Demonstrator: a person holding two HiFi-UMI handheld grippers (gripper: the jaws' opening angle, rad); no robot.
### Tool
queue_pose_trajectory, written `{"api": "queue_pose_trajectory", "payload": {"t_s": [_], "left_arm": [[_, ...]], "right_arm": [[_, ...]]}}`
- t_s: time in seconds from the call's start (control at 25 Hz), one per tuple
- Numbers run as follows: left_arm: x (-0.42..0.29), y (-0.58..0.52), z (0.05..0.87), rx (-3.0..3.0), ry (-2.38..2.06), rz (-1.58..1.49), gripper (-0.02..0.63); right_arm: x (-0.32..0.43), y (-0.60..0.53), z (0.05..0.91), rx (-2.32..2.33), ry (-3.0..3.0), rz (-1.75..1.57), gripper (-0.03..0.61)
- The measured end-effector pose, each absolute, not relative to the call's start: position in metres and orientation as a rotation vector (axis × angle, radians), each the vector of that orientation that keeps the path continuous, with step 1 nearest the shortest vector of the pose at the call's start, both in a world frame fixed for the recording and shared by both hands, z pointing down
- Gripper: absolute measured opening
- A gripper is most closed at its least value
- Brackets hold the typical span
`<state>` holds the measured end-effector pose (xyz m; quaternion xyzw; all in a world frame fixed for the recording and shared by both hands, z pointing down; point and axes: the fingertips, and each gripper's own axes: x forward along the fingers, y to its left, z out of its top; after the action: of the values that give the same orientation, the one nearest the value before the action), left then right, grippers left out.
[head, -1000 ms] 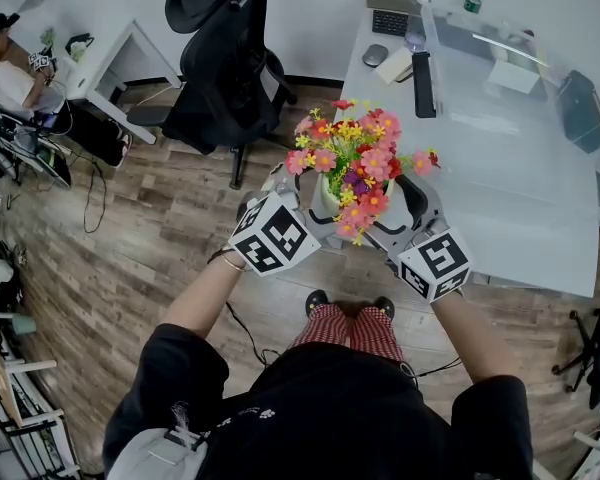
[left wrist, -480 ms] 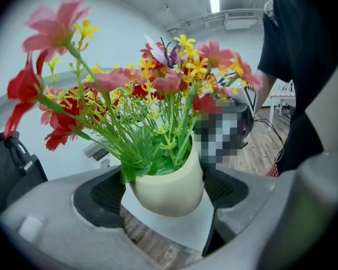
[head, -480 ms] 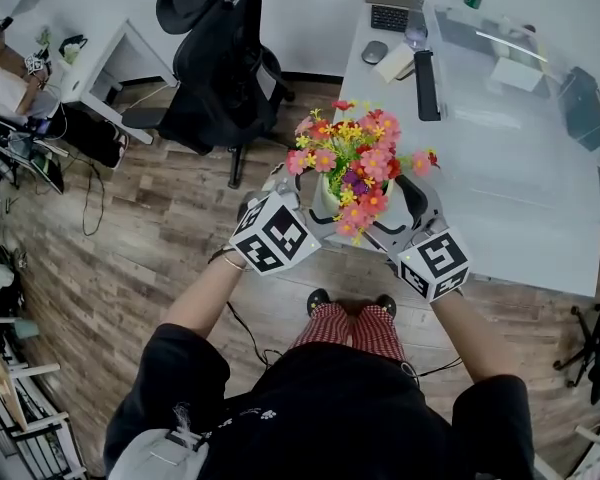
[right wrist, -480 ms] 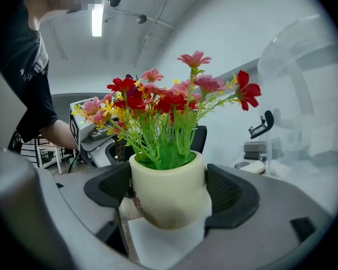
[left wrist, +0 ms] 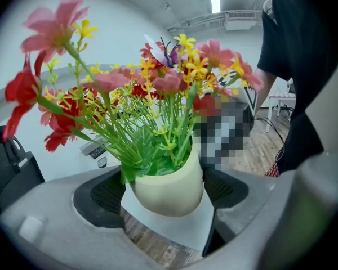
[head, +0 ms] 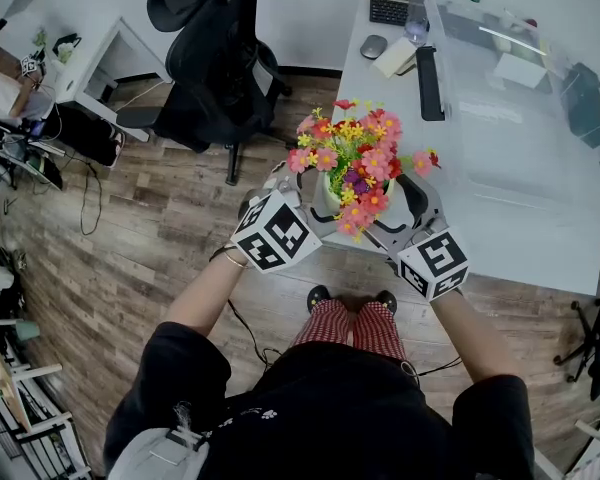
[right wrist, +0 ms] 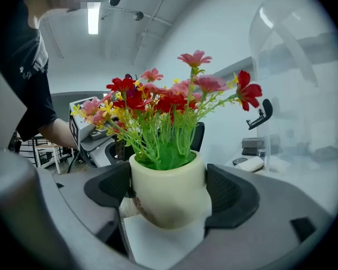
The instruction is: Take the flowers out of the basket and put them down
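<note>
I grip the pot (head: 329,196) from both sides: left gripper (left wrist: 164,191) and right gripper (right wrist: 169,196) each have their jaws pressed on its cream body, so the flowers (head: 352,158) stand upright. It hangs above the desk's (head: 520,188) near left corner, not yet set down.

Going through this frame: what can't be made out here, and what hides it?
1. The pot in the head view: mostly covered by the flowers.
2. Reddish print on the pot, right gripper view: mostly behind a jaw pad, unreadable.
3. Whether the pot touches the white table: neither gripper view shows clear contact or a gap.
4. A basket: in no view.
</note>
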<state>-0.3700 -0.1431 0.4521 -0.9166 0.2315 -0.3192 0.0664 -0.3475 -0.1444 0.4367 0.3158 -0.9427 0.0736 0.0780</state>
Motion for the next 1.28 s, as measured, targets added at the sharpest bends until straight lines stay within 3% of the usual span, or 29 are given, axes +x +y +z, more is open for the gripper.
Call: {"api": "queue_pose_trajectory", "payload": {"t_s": [1.28], "left_arm": [[-0.374,-0.166,0.490,-2.826,0.604,-0.988,0.440]], "right_arm": [[-0.352,-0.168,0.475,0.998,-2.746,0.321,0.419]]}}
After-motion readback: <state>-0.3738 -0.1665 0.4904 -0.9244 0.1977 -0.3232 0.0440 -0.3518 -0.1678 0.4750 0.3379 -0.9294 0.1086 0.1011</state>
